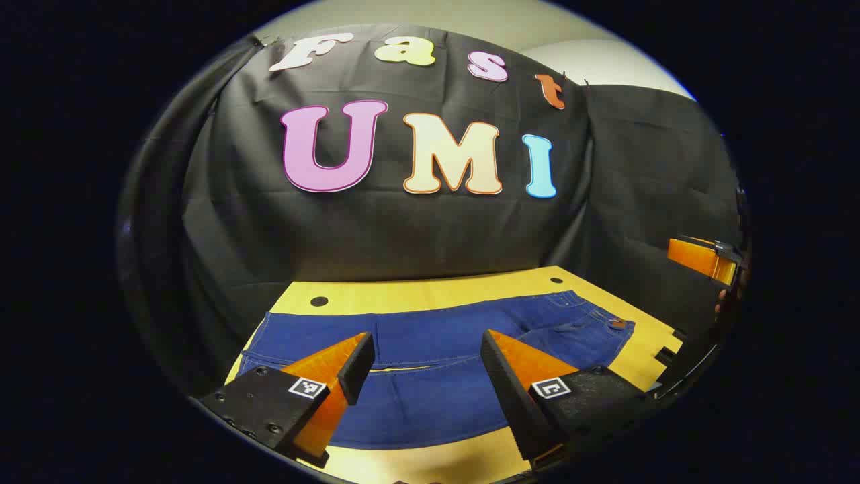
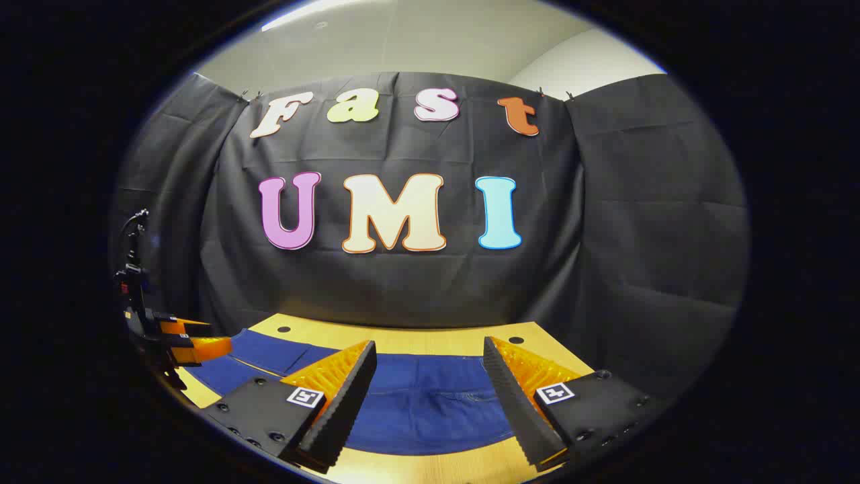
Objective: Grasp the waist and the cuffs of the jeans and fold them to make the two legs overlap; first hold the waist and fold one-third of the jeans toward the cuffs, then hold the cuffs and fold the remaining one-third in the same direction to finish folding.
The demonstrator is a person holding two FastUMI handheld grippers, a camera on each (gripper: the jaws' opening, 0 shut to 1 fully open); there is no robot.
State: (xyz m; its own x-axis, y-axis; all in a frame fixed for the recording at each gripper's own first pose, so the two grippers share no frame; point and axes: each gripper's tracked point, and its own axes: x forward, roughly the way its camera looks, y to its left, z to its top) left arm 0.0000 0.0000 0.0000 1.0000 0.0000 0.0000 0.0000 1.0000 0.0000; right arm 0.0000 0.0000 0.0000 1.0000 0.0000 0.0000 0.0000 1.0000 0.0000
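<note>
Spread flat across the pale yellow wooden table [image 1: 430,292], long axis running nine to three o'clock: dark blue denim jeans [image 1: 437,336] with orange stitching. Seen from the left gripper view, waist with its small brown patch out toward three o'clock, legs and cuffs toward nine o'clock. Appear already laid with one leg over the other, though not certain from here. No third-fold made yet, judging by the full length lying open.

Left gripper [image 1: 426,366] poised above the near half of the jeans, jaws spread wide, nothing between them. Right gripper [image 2: 430,376] likewise above the cloth, jaws wide and empty, hovering over the waist end in the right gripper view. Visible too at three o'clock in the left gripper view, raised off the table.

Step in hand, by judgement: the approach for the first grasp at the waist. Next move calls for lowering onto the waistband edge, pinching through all layers, then lifting and carrying toward the cuffs at nine o'clock.

Bare table strip along the near edge at six o'clock and another at twelve, below the black cloth booth wall [image 2: 638,222]. Two dark holes [image 1: 319,301] in the tabletop near the far edge. Little spare table beyond the cuffs; open air overhead.
</note>
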